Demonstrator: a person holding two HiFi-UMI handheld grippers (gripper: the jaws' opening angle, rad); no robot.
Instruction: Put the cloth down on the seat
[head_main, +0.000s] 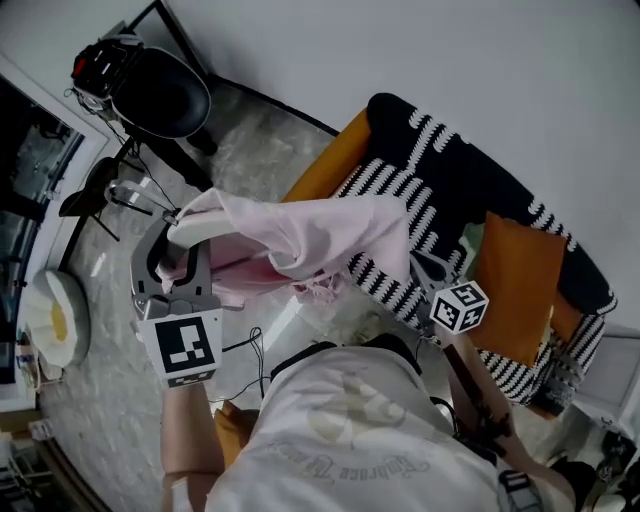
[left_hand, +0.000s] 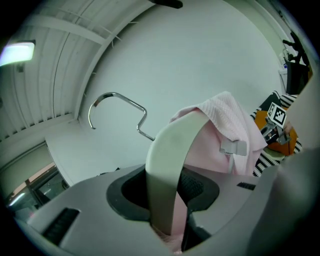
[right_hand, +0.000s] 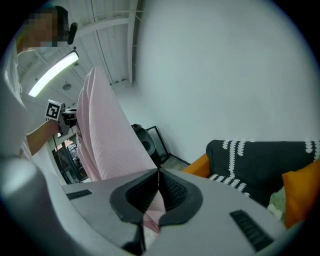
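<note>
Two grippers hold one pink cloth stretched in the air, clear of the seat. In the head view it spans from 9 o'clock to just past centre, its folds sagging between the two holds. The left gripper, at 8 o'clock in that view, has its jaws clamped on the cream arm of a hanger, with pink fabric caught beside it. In the left gripper view the hanger's metal hook juts free at 10 o'clock, and a white label hangs at the cloth's edge. The right gripper, at 4 o'clock in the head view, has its jaws pressed together on a thin fold of the cloth. In its own view the fabric rises from the jaws toward 10 o'clock, with open air between it and the sofa at 4 o'clock.

The sofa runs from 12 to 4 o'clock in the head view under a black throw with white stripes. Its orange front edge shows at 12 o'clock, just beyond the cloth's upper hem. An orange cushion takes the seat at 3 o'clock, and between it and the cloth a stretch of striped seat lies bare. Pale marbled floor is open at 11 o'clock, between the sofa's end and a black round chair.
</note>
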